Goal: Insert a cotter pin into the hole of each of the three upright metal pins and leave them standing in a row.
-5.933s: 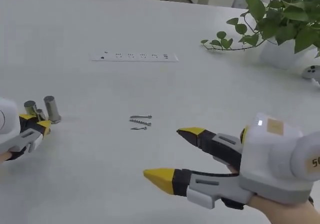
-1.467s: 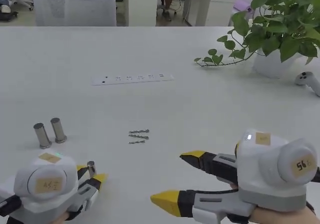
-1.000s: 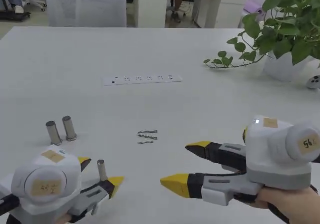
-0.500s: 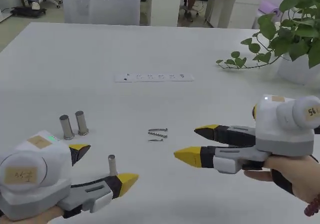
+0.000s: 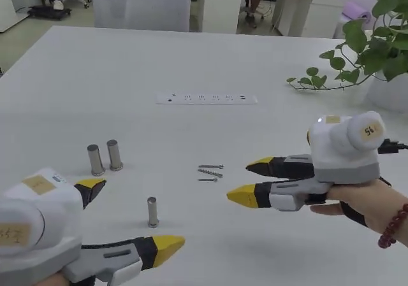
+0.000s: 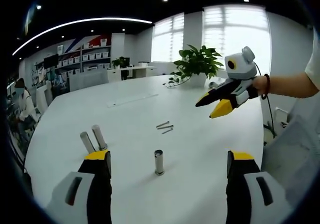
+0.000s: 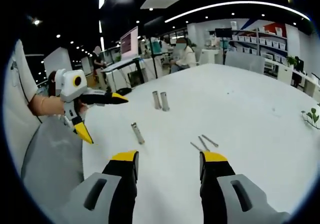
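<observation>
Two grey metal pins (image 5: 95, 160) (image 5: 115, 155) stand side by side on the white table (image 5: 76, 82). A third pin (image 5: 152, 211) stands upright alone, nearer to me. My left gripper (image 5: 131, 214) is open around it, both fingers apart from it; in the left gripper view the lone pin (image 6: 159, 162) rises between the wide jaws of the left gripper (image 6: 170, 156). Three small cotter pins (image 5: 209, 172) lie flat mid-table. My right gripper (image 5: 248, 181) hovers open just right of them, holding nothing; the cotter pins (image 7: 202, 143) lie ahead of its jaws.
A white power strip (image 5: 207, 98) lies further back on the table. A potted plant (image 5: 376, 37) stands at the far right, and a grey chair (image 5: 141, 7) sits behind the far edge. Open table surface surrounds the pins.
My left gripper carried one pin away from the pair, stood it on the table, let go and opened wide. The right gripper rose toward the cotter pins. The head camera has shifted.
</observation>
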Demonstrator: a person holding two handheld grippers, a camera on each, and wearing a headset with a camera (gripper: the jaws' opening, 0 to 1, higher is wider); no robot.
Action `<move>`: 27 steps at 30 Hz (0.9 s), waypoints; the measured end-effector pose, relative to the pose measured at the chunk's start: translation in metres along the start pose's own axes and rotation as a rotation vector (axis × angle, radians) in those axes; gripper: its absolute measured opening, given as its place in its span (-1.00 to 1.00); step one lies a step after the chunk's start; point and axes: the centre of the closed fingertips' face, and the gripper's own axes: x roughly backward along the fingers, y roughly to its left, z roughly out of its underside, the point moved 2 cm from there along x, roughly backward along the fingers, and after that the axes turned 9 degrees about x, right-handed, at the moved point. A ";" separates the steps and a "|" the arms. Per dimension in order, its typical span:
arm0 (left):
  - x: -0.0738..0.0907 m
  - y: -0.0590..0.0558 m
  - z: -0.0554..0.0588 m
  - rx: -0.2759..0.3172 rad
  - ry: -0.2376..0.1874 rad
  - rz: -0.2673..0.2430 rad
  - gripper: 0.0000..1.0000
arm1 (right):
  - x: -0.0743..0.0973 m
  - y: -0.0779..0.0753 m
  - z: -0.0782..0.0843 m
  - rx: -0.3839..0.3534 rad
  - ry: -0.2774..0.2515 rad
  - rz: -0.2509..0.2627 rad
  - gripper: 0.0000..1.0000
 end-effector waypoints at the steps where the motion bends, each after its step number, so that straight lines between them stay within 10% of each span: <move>1: 0.001 0.000 -0.001 -0.008 -0.008 -0.001 0.94 | -0.002 -0.001 0.000 0.005 0.010 -0.004 0.00; 27: 0.014 0.013 -0.004 -0.001 -0.030 -0.033 0.83 | -0.057 -0.029 0.018 0.258 0.319 -0.144 -0.40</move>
